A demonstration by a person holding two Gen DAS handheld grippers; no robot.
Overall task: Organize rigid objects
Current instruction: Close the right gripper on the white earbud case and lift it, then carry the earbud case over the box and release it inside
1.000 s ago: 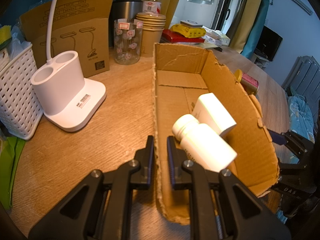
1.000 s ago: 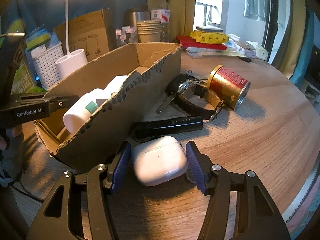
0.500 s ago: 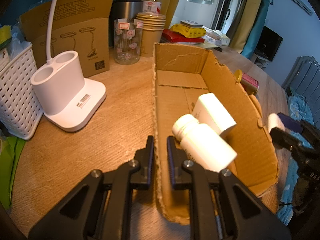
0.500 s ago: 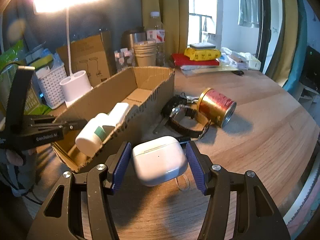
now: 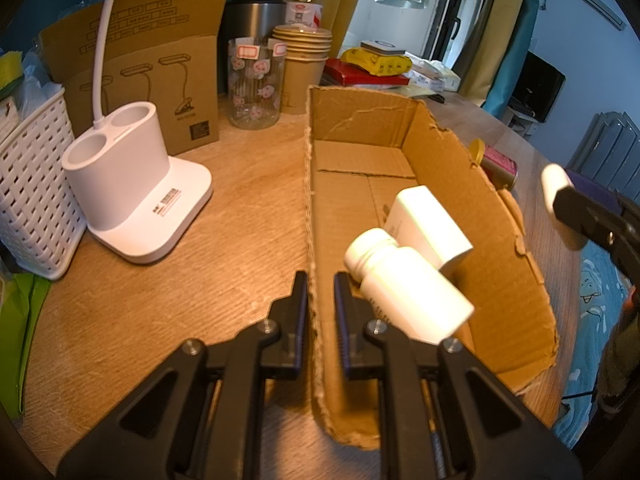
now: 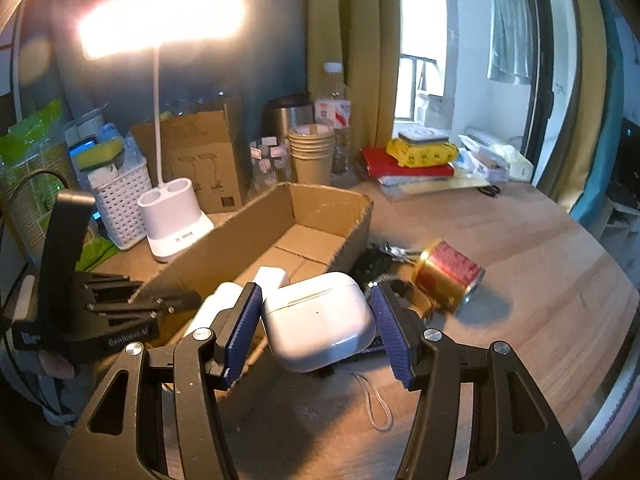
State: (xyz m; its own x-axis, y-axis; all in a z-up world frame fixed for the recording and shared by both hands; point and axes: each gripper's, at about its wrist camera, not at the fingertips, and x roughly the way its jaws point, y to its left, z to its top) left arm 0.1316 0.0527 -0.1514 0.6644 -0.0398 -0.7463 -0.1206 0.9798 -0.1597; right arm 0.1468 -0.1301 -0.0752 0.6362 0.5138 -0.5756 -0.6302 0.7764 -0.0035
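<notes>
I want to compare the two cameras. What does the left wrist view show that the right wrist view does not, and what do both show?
Only the left wrist view: the left tool shut on the near wall of the box.

Only the right wrist view: the lit lamp head, keys, and the right tool gripping the earbud case off the table.

Both: box, bottle, can, lamp base.

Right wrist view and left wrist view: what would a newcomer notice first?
A glossy white earbuds case held clear of the table between the right gripper's blue pads. Behind it, the long torn cardboard box holds a white pill bottle and a white carton, while the left gripper pinches its wall.
</notes>
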